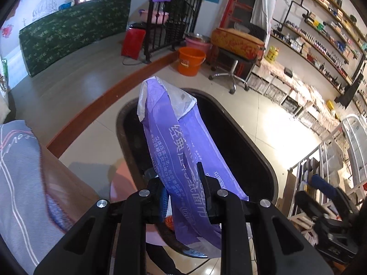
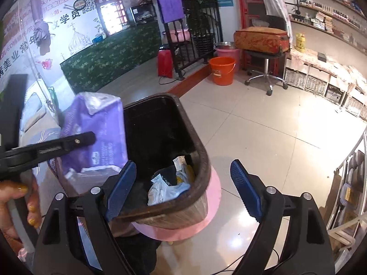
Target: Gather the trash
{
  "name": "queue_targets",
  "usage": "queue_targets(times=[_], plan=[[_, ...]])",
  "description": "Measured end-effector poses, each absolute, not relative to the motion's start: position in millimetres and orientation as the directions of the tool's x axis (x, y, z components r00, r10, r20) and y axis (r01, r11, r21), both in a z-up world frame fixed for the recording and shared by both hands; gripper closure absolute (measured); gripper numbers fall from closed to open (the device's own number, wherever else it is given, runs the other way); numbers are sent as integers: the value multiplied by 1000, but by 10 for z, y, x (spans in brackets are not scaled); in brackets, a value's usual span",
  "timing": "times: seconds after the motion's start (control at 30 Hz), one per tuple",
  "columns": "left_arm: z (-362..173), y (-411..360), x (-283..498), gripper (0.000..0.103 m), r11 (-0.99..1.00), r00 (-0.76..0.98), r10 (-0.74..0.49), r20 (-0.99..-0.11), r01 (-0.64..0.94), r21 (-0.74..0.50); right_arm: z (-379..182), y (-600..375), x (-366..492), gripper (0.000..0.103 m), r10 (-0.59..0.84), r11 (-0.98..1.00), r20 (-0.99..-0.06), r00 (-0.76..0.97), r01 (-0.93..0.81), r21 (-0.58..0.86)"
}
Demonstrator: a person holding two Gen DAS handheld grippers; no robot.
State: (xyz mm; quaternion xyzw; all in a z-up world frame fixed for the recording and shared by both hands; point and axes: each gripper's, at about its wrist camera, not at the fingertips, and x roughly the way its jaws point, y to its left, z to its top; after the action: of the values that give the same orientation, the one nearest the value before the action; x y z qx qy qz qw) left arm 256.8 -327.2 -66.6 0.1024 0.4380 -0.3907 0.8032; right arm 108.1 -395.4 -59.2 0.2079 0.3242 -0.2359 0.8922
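The left hand-held gripper (image 1: pixel 183 190) was clamped on a purple plastic wrapper (image 1: pixel 176 142), which hung over the open dark bin (image 2: pixel 183 142) just ahead of it. The right hand-held gripper (image 2: pixel 183 190) stood apart and empty above the bin's near rim, crumpled trash (image 2: pixel 167 185) lying inside below it.

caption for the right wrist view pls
Open right gripper above the trash bin; left gripper holds a purple wrapper.

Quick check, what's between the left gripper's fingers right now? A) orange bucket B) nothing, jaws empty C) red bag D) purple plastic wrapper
D: the left gripper is closed on the purple plastic wrapper, held over the dark trash bin; the right gripper is open and empty.
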Motion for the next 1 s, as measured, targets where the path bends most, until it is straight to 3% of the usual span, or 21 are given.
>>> queue_targets(times=[0.1, 0.27, 0.67, 0.77, 1.0], plan=[[-720, -3353, 2535, 79, 666, 299, -520, -800, 729, -160, -554, -3948, 999, 20, -291, 802, -671, 682, 556, 217], [-715, -3366, 2470, 43, 671, 314, -498, -808, 730, -130, -455, -3971, 878, 19, -308, 793, -653, 691, 566, 224], [-78, -2534, 2103, 11, 695, 452, -583, -675, 708, -126, -221, -3748, 571, 13, -331, 776, -619, 712, 579, 250], [88, -2134, 1983, 5, 724, 507, -592, -627, 677, -135, -128, -3531, 532, 9, -323, 792, -599, 732, 556, 252], [300, -1210, 1642, 6, 807, 635, -552, -540, 571, -153, 89, -2916, 449, 6, -328, 835, -551, 767, 508, 211]])
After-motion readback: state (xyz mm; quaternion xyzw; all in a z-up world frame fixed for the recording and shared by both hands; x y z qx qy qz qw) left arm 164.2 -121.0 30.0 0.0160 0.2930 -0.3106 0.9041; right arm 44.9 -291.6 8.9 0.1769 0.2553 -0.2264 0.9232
